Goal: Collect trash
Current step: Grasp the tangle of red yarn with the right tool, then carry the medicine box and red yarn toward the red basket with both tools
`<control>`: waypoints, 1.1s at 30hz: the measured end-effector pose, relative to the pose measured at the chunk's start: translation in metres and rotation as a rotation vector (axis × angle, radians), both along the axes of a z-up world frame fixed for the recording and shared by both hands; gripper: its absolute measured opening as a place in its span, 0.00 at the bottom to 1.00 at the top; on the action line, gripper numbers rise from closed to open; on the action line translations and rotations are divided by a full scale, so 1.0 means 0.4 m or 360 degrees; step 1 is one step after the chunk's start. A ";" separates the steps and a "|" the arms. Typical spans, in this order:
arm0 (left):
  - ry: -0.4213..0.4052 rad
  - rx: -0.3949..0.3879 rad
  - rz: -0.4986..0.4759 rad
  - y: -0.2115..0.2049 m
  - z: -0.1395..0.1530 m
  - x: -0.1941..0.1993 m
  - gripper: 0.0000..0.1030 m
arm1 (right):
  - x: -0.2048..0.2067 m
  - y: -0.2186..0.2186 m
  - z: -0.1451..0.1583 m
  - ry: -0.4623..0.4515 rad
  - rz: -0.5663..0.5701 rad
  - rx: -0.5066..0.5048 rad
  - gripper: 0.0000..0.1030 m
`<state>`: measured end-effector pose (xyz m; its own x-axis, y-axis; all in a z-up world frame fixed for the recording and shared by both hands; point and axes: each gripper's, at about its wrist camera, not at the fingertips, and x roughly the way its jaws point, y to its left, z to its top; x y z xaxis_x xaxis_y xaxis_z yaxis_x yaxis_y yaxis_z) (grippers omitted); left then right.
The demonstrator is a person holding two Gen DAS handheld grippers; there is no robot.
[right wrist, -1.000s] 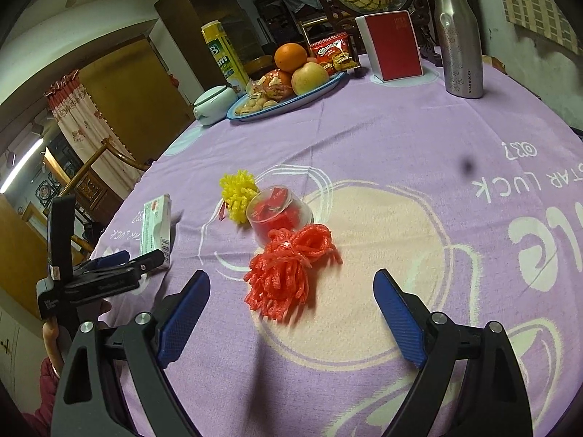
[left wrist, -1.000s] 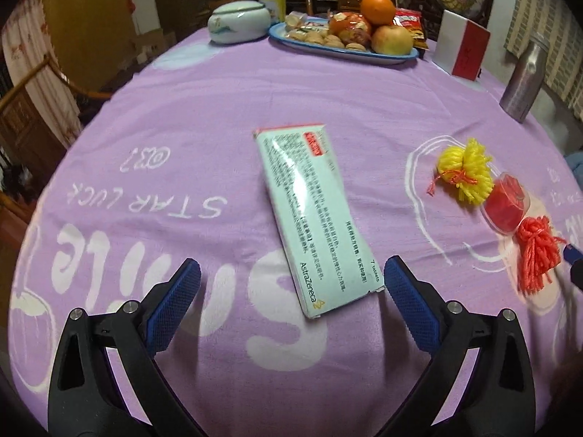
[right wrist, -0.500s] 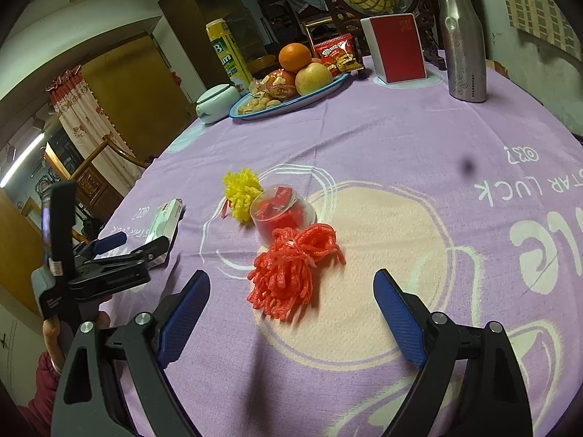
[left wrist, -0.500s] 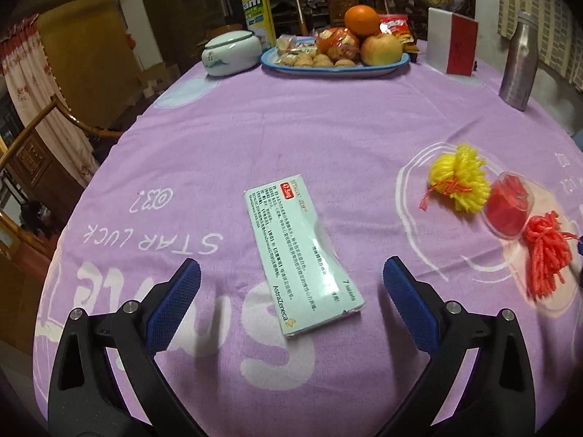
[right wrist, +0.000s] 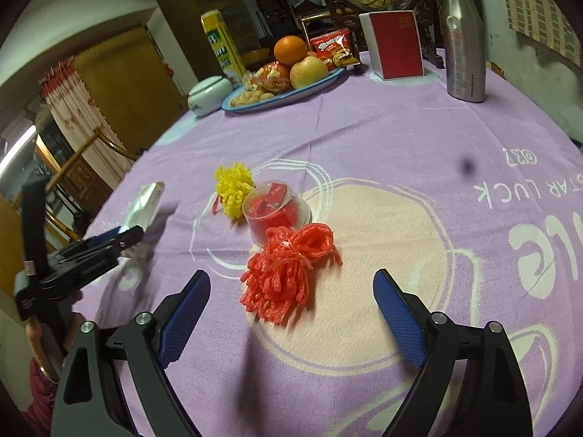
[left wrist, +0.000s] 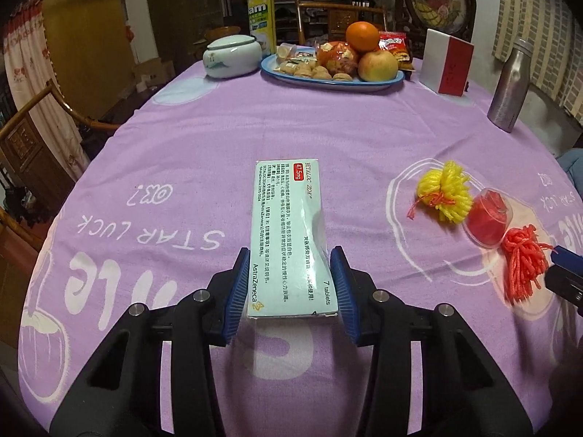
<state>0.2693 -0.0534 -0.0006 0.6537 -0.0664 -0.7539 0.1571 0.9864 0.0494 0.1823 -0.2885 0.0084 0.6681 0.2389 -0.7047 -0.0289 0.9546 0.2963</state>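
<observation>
My left gripper (left wrist: 290, 287) is shut on the near end of a pale green medicine box (left wrist: 288, 233) and holds it above the purple tablecloth (left wrist: 182, 153). In the right wrist view the box (right wrist: 144, 205) sticks out of the left gripper (right wrist: 124, 236) at the left. A red mesh bundle (right wrist: 288, 269), a clear cup with red scraps (right wrist: 275, 209) and a yellow yarn ball (right wrist: 233, 191) lie together on the cloth. My right gripper (right wrist: 291, 313) is open and empty, just in front of the red bundle.
At the far side stand a blue plate of fruit and snacks (left wrist: 335, 73), a lidded ceramic jar (left wrist: 233, 54), a yellow carton (left wrist: 260, 3), a red-and-white box (left wrist: 448, 62) and a steel bottle (left wrist: 508, 87). Wooden chairs (left wrist: 40, 127) stand at the left edge.
My left gripper has closed on the medicine box, which now lines up straight between the fingers. My right gripper has moved a little closer to the red bundle.
</observation>
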 end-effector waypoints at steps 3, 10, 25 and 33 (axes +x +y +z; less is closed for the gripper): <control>0.0024 -0.0018 -0.0020 -0.002 -0.002 0.002 0.44 | 0.022 0.025 0.000 0.0023 0.0004 -0.0093 0.79; 0.0118 -0.0091 -0.0049 0.004 -0.015 0.013 0.44 | 0.057 0.055 -0.032 0.0119 0.0048 -0.0165 0.39; 0.0182 -0.0034 -0.0001 0.004 -0.037 0.029 0.49 | 0.037 0.038 -0.012 0.0023 0.0032 -0.0107 0.32; 0.0073 -0.0058 -0.0003 0.014 -0.011 0.015 0.43 | 0.024 0.025 -0.005 -0.0032 0.0002 -0.0094 0.28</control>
<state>0.2753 -0.0476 -0.0050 0.6183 -0.0957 -0.7801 0.1602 0.9871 0.0059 0.1920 -0.2784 0.0063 0.6821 0.1982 -0.7039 -0.0353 0.9704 0.2391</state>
